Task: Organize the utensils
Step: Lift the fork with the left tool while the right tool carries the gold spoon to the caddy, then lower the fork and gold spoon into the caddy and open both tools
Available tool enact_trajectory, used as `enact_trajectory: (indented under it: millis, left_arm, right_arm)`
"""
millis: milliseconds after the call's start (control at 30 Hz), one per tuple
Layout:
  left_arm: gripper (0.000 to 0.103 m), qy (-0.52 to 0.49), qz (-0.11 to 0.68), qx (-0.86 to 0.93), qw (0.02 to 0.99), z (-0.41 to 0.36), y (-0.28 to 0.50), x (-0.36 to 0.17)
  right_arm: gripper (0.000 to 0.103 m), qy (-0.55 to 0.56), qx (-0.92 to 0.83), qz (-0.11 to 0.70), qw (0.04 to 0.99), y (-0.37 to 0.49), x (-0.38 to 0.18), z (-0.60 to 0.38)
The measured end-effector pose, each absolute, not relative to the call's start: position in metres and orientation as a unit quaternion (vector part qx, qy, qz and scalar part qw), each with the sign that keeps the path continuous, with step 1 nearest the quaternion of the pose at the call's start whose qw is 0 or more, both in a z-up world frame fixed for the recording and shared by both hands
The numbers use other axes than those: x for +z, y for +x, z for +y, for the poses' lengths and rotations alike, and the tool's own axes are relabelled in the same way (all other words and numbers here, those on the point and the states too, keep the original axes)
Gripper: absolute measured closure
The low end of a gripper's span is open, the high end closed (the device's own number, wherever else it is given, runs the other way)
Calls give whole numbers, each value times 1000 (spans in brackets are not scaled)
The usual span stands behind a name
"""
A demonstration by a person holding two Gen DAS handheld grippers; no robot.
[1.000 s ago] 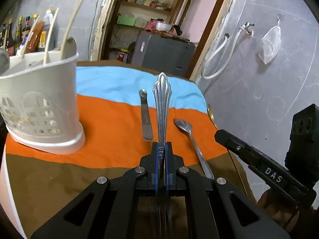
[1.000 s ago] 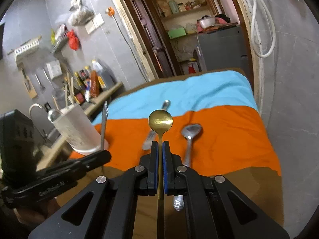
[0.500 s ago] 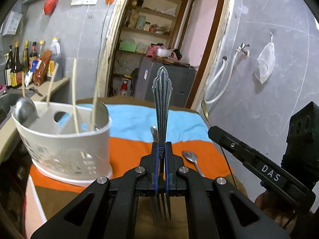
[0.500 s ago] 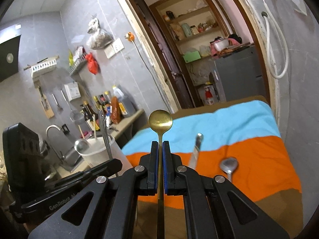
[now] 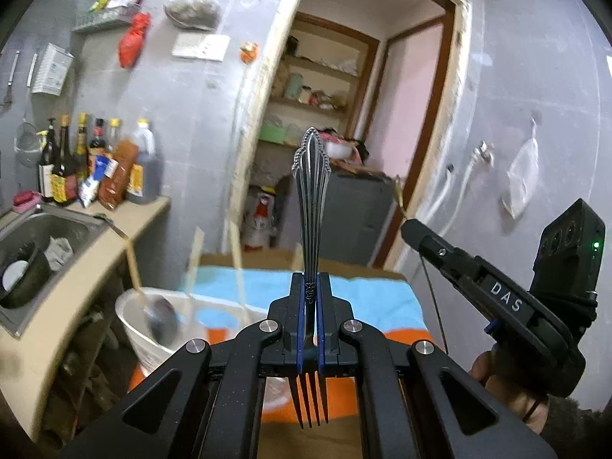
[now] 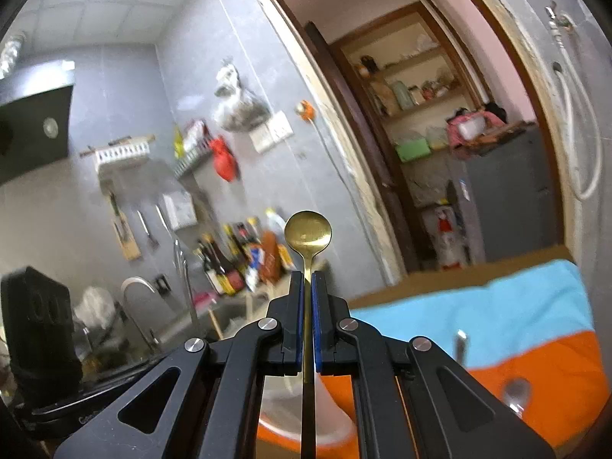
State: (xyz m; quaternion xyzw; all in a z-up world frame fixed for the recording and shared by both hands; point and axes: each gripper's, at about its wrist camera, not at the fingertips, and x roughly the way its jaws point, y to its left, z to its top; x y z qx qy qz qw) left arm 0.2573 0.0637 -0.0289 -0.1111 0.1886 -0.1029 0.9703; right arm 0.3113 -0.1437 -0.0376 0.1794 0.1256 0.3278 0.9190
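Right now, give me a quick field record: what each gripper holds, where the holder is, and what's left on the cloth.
left gripper: shut on fork, handle forward, tines back
right gripper: shut on gold spoon, bowl forward
utensil holder: white, below and left of the left gripper, already holds utensils
left on cloth: silver spoon and another blurred utensil

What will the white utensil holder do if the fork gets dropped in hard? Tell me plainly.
The white utensil holder looks like thin plastic, so probably light and apt to slide or rock on the cloth. The long utensils already standing in it may make it top-heavy. The fork, clamped in the left gripper, looks like stiff metal, so it won't cushion the drop.
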Motion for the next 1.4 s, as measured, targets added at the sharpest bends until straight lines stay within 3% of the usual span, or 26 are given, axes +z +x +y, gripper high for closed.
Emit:
enact_trajectory:
  millis: [500,867,1400]
  left_arm:
    - [100,-122,130,-30,984,182,281,-11]
    - [100,-164,139,-13,977,211,298,-48]
    - [100,-165,118,-11,979,201,310,-49]
  right_arm:
    - [101,267,358,55,893,355,-34,-82]
    - [101,158,263,7,952,336,-69,-29]
    - [101,140,280,48,949,332,-87,-29]
